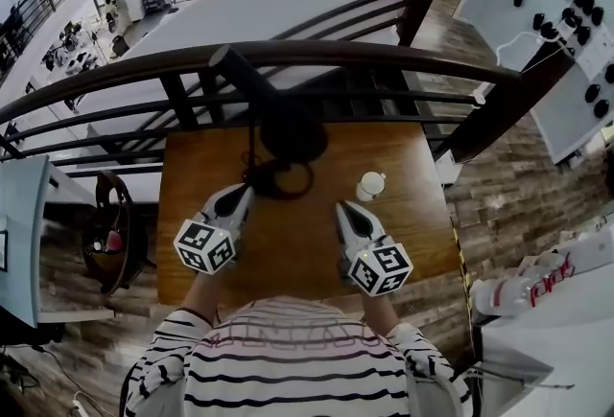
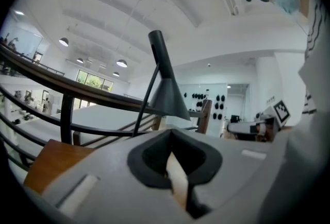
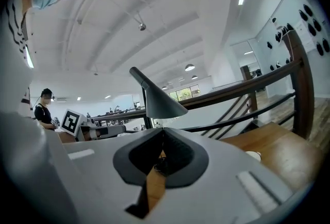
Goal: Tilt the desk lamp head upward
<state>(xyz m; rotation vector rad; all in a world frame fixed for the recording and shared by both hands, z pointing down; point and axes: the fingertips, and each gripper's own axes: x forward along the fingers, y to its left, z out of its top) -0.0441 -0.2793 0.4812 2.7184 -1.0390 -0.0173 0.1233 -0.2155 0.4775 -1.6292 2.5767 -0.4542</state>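
Observation:
A black desk lamp stands at the far middle of the wooden desk [image 1: 403,243]. Its cone-shaped head [image 1: 286,126] hangs over a round base with a looped cord [image 1: 281,178]. In the left gripper view the head [image 2: 168,95] points down on a slanted stem, and it [image 3: 157,100] also shows in the right gripper view. My left gripper [image 1: 244,194] lies level, just short of the base on its near left, shut with nothing in it [image 2: 170,134]. My right gripper [image 1: 343,208] lies to the right of the base, also shut and empty [image 3: 163,131].
A small white knob-like object [image 1: 370,185] sits on the desk just beyond the right gripper. A dark curved railing [image 1: 384,56] runs behind the desk's far edge. A chair [image 1: 110,238] stands left of the desk and a white cabinet [image 1: 547,310] to its right.

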